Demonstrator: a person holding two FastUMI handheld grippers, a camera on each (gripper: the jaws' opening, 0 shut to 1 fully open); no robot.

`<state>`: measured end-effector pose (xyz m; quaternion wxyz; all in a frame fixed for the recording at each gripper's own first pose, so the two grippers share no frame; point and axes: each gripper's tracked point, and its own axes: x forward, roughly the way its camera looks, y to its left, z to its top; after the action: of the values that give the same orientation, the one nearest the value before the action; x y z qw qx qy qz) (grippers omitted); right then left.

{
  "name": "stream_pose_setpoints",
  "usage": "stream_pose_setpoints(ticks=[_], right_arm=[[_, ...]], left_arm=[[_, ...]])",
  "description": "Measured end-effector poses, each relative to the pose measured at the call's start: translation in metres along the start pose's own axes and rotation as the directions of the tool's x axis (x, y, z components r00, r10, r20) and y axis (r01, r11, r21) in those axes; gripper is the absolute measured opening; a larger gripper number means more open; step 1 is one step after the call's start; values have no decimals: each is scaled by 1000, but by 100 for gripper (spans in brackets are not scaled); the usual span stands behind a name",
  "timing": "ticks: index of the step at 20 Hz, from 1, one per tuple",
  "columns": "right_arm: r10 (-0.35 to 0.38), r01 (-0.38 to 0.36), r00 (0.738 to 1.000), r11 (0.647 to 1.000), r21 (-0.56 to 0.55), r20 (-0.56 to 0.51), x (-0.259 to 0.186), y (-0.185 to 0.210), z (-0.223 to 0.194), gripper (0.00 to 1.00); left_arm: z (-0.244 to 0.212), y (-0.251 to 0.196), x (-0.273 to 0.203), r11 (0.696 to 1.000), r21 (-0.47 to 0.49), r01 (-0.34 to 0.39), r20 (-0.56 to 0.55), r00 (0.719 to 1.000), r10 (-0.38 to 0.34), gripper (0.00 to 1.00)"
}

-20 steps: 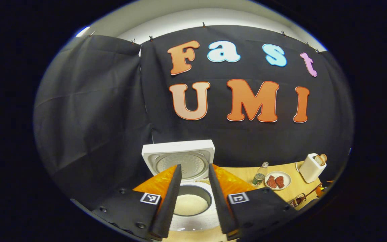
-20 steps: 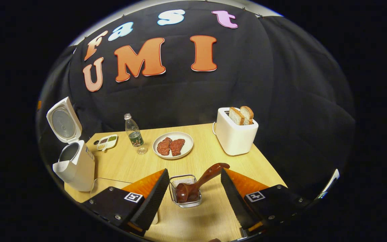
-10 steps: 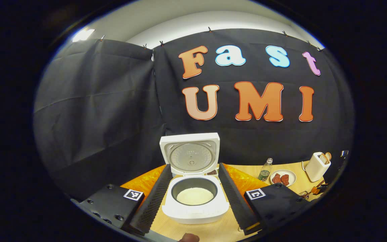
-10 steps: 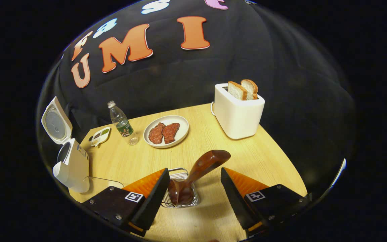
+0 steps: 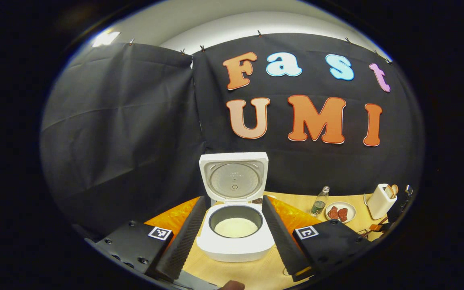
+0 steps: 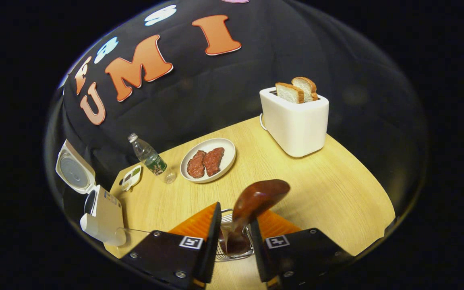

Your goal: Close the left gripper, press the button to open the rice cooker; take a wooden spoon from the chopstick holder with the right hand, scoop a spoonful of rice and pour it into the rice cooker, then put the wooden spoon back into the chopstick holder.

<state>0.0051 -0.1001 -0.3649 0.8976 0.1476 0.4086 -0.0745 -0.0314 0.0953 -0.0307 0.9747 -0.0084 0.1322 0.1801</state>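
Toaster [image 6: 296,123], steak plate [image 6: 226,163] beyond; right claw [image 6: 234,237] clamped on wooden spoon [image 6: 252,205]; left claw [image 5: 234,237] apart.

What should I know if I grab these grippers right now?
Left gripper: open, hanging in front of the cooker, touching nothing.
Right gripper: jaws closed in on the spoon, which stands in the holder; firm contact is hard to tell.
Done: cooker lid is up; rice lies inside.
Left: lift the spoon, scoop rice, pour it into the cooker, return the spoon.
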Motion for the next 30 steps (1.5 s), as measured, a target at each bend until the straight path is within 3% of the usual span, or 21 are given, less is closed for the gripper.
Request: stream_pose_setpoints(ticks=[1, 5, 8, 15, 21, 25, 30], right_arm=[[-10, 10, 1000, 1000, 9, 11, -1, -1, 1, 22], [-2, 2, 1000, 1000, 13, -2, -7, 9, -5, 14], [-26, 25, 999, 1000, -6, -27, -18, 13, -7, 14], [-67, 64, 993, 997, 41, 95, -66, 26, 40, 14], [43, -55, 986, 996, 66, 163, -114, 76, 68, 14], [100, -102, 986, 995, 8, 136, -121, 112, 47, 14], [157, -156, 988, 984, -92, 7, -109, 165, -20, 14]], left_arm=[[1, 0, 1, 1000, 7, 5, 7, 1000, -5, 95], [-5, -1, 10, 999, -17, 36, 9, 999, -36, 95], [-12, -7, 16, 995, -61, 79, 0, 997, -80, 95], [-18, -18, 37, 987, 17, 161, 13, 987, -162, 95], [-29, -24, 59, 978, 47, 201, 7, 979, -202, 95], [-39, -20, 67, 977, 32, 209, -23, 978, -208, 98], [-54, -14, 75, 977, 44, 210, -53, 977, -207, 99]])
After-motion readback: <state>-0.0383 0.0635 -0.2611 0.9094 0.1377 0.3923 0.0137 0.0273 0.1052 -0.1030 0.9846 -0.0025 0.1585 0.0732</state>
